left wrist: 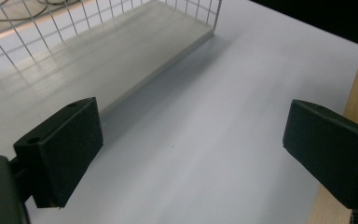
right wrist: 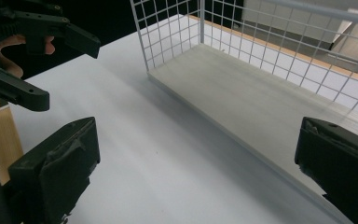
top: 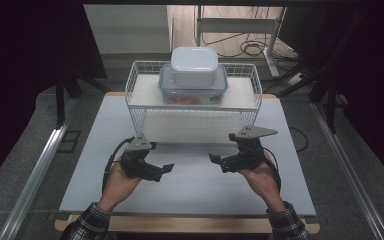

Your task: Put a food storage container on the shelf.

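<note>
High view is showing the white lidded container point(top: 194, 65) sitting on top of a clear container with a blue-rimmed lid point(top: 193, 85), the pair stacked on the upper shelf of the white wire rack point(top: 136, 80) at the far side of the table point(top: 190, 187). Both boxes are looking like rigid, smooth plastic, and the white one is probably light, though its contents are hidden. Something reddish is showing through the clear wall of the lower box, so that one is likely carrying more weight. Slick sides are suggesting a hold across the short walls just under the lid rim, where the lip is giving the pads something to catch; lifting by the lid alone is risking it popping off.

Nearer the person, the left gripper point(top: 164, 169) and right gripper point(top: 215, 160) are hovering low over the bare table, well apart from the rack's shelf and pointing toward each other. Left gripper view and right gripper view are each showing the black jaws spread wide with nothing between them.
</note>
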The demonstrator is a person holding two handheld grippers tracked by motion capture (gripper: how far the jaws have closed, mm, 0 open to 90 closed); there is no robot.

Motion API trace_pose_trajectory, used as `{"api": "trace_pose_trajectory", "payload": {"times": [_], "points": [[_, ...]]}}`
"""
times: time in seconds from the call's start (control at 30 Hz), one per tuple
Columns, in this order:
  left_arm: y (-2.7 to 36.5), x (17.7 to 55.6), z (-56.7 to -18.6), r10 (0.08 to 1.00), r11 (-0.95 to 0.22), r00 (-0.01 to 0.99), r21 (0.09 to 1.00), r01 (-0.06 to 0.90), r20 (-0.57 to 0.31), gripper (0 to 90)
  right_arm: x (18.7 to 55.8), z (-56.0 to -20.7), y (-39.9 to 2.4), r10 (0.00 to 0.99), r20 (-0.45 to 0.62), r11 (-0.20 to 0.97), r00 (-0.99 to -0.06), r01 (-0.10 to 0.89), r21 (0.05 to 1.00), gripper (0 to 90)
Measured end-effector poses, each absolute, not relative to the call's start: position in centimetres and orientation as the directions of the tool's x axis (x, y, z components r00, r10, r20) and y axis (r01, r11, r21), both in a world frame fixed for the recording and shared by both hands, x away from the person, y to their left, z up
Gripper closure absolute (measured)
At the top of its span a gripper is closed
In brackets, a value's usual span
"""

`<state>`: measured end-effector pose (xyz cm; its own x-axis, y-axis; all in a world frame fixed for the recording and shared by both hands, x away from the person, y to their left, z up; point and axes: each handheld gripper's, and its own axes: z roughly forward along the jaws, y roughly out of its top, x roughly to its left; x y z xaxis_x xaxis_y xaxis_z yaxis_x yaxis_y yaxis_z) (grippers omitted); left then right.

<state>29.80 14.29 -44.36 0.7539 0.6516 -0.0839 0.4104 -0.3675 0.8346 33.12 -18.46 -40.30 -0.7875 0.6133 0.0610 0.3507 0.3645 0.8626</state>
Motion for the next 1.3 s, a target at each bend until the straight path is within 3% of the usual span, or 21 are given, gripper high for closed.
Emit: {"api": "trace_pose_trajectory", "payload": {"times": [1.3], "points": [[16.6, 26.9, -47.5, 0.695, -0.349, 0.715, 0.833, 0.429, -0.077, 4.6, 30.4, -44.6, -22.5, 0.67, 0.085, 0.352, -0.738, 0.416, 0.839, 0.0]]}}
